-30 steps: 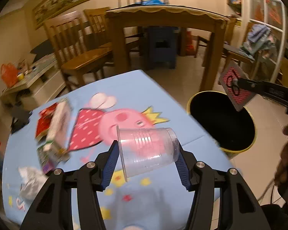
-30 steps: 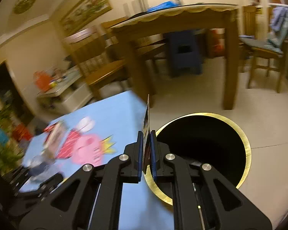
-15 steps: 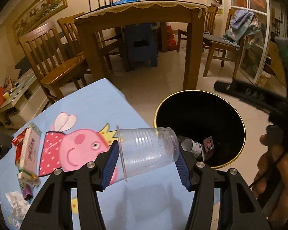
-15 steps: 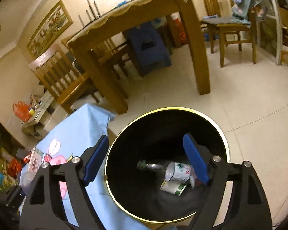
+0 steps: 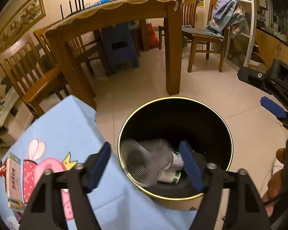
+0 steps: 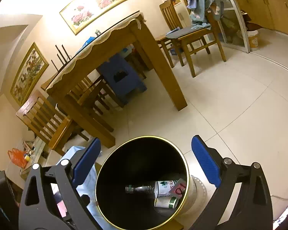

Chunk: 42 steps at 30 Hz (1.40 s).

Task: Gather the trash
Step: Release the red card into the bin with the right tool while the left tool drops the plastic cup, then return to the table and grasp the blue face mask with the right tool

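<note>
A black trash bin with a gold rim (image 5: 226, 122) (image 6: 184, 163) stands on the floor beside the low table. My left gripper (image 5: 146, 164) is open above the bin's near edge; a clear plastic cup (image 5: 144, 161) is loose between its spread fingers, dropping into the bin. My right gripper (image 6: 146, 163) is open and empty above the bin. Inside lie a bottle (image 6: 138, 188), white-green cups (image 6: 164, 186) and a red-patterned card (image 6: 179, 188).
The low table has a blue cartoon cloth (image 5: 67, 124), with a carton (image 5: 12, 180) and wrappers at its left end. A wooden dining table (image 5: 170, 53), chairs (image 5: 38, 80) and a blue stool (image 5: 119, 48) stand behind on the tiled floor.
My left gripper moved right over the bin, opened and let go of the clear cup. My right gripper opened, dropped the red card into the bin, and tilted up.
</note>
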Tool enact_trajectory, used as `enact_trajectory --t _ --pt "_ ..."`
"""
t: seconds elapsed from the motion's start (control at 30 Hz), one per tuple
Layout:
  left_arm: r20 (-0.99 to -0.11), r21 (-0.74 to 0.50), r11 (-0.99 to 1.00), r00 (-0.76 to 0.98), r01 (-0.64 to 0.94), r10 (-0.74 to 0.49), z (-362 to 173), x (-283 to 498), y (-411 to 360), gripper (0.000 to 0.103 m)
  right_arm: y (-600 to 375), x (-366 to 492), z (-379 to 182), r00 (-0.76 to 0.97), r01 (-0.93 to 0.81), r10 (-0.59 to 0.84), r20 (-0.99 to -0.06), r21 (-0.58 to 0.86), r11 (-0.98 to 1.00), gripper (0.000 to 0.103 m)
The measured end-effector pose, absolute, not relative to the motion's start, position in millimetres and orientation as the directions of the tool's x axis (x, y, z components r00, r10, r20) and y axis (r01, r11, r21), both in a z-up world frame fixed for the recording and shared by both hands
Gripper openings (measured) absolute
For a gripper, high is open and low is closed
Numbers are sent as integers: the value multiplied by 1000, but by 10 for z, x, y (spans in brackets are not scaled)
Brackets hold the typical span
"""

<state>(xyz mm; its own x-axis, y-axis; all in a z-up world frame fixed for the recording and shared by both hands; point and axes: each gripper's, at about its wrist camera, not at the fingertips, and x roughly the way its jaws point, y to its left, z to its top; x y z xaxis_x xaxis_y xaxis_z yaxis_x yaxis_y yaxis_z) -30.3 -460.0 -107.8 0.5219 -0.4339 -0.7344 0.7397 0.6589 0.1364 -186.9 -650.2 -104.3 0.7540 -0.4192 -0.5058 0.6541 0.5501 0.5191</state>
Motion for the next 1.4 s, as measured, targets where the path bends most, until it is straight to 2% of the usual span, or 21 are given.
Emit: enact_trajectory --t 0.33,0.47,0.8,1.03,1.23,1.4 --pt "-734 118 672 520 731 -437 -1033 -321 -4429 77 -6427 -1819 -1058 737 669 -428 -523 476 571 95" --pt "-723 113 685 533 719 -440 -955 -362 -4263 77 -6331 -1681 -1063 713 686 -438 -547 420 594 96" --pt "-708 91 772 586 629 -394 -825 -304 -3432 86 -5884 -1199 -1092 678 663 -434 -593 240 709 97" --pt "-710 84 860 635 504 -304 -875 -223 -2294 96 -5131 -748 -1026 760 447 -311 -570 112 887 97" --pt "-684 143 942 718 305 -129 -891 -117 -988 96 -4051 -484 -983 819 179 -133 -558 28 983 97" --pt "-678 143 980 735 138 -4 -859 32 -60 96 -3111 -202 -1105 787 -15 39 -616 44 999 97"
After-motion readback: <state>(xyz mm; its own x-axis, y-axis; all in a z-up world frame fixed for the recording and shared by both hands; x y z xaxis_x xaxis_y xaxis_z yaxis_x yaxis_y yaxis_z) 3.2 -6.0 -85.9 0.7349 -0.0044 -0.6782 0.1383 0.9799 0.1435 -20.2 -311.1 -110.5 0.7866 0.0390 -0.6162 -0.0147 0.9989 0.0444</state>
